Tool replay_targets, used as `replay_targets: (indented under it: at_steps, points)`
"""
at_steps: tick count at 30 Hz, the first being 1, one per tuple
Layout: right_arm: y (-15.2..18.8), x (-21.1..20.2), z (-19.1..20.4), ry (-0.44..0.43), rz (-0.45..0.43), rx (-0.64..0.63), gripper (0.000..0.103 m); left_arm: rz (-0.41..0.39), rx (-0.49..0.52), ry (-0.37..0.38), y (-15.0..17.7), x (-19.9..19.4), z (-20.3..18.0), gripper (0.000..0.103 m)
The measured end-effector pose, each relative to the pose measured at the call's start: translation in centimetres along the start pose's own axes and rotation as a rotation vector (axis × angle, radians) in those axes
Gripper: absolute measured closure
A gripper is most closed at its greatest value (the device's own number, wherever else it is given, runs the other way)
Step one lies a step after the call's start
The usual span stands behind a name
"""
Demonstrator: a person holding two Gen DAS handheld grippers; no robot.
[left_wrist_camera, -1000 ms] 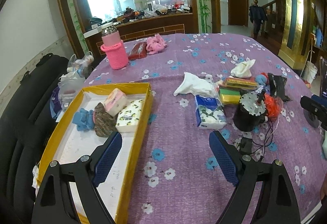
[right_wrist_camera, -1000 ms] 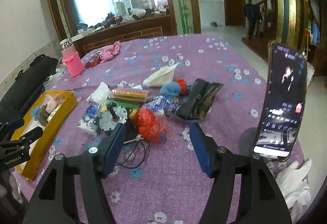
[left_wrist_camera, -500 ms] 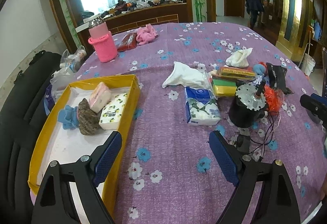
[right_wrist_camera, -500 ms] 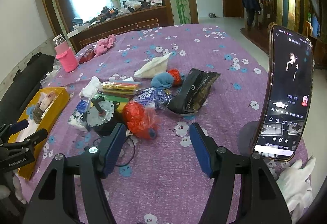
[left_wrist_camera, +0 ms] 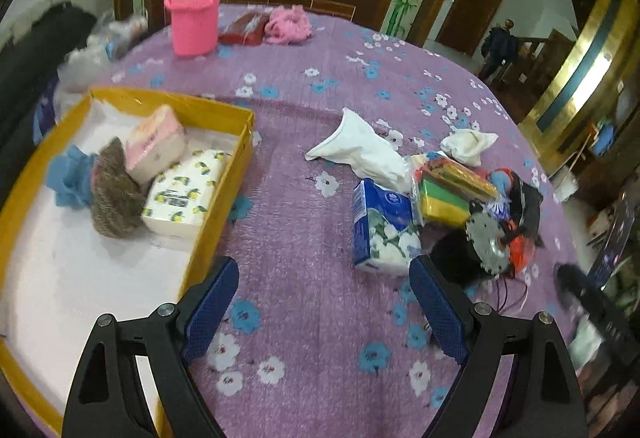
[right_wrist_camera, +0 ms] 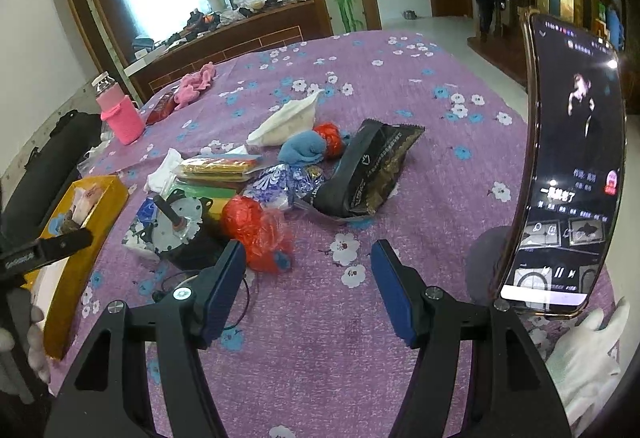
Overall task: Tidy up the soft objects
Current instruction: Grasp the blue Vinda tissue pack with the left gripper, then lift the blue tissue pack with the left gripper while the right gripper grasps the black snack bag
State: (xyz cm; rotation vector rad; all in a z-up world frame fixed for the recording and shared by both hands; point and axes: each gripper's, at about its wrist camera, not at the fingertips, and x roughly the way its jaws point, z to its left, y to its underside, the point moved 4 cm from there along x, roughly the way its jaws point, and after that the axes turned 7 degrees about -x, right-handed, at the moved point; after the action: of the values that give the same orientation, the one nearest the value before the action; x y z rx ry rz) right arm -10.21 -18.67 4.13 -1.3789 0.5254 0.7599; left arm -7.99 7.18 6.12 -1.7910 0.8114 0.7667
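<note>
— Where did the soft things sit when you looked?

— Some were in the yellow tray [left_wrist_camera: 224,198] at the left edge of the counter [left_wrist_camera: 304,70]: a blue cloth [left_wrist_camera: 66,178], a brown knitted piece [left_wrist_camera: 114,198], a pink-and-white tissue pack [left_wrist_camera: 154,146] and a lemon-print tissue pack [left_wrist_camera: 184,190], all bunched at the far end. The rest lay on the purple flowered cover, well apart from the tray: a blue floral tissue pack [left_wrist_camera: 380,230], a white glove [left_wrist_camera: 360,150] behind it, and coloured sponges [left_wrist_camera: 444,194] just beside them.

— And the tongs?

— The left tongs [left_wrist_camera: 324,306] hung over bare cover between the tray and that floral pack, jaws wide apart, nothing in them. The right tongs [right_wrist_camera: 308,286] stood partly spread and empty too, with a red plastic bag [right_wrist_camera: 256,234] just beyond the left pad [right_wrist_camera: 220,290].

— Anything else nearby?

— A black motor with a metal disc [right_wrist_camera: 176,226] touching the red bag, a black snack bag [right_wrist_camera: 368,166], a blue sock [right_wrist_camera: 304,150], and a lit phone [right_wrist_camera: 572,166] upright at the right.
</note>
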Motion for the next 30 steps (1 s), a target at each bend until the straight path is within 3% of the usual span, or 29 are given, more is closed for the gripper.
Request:
replay_targets:
  at_steps: [12, 13, 14, 15, 16, 23, 30]
  points:
    - [-0.3, -0.3, 0.0, 0.005, 0.013, -0.001, 0.039, 0.079, 0.188, -0.066, -1.5, 8.8, -4.9, 0.019]
    - [-0.4, -0.3, 0.0, 0.005, 0.015, 0.0, 0.039, 0.084, 0.191, -0.064, -1.5, 9.2, -5.0, 0.025]
    - [-0.4, -0.2, 0.1, 0.004, 0.017, 0.002, 0.039, 0.087, 0.187, -0.043, -1.5, 9.4, -5.1, 0.049]
    - [-0.4, -0.2, 0.1, 0.003, 0.019, 0.001, 0.039, 0.093, 0.177, -0.005, -1.5, 9.2, -5.0, 0.06]
    - [-0.4, -0.1, 0.2, 0.004, 0.022, -0.001, 0.039, 0.101, 0.168, 0.032, -1.5, 8.8, -4.9, 0.061]
    - [-1.0, 0.8, -0.6, -0.039, 0.044, 0.08, 0.039, 0.068, 0.142, 0.039, -0.9, 5.3, -2.3, 0.06]
    - [-3.5, 2.7, -1.9, -0.005, 0.07, 0.173, 0.039, 0.093, 0.108, 0.029, -0.2, 6.3, -1.3, 0.055]
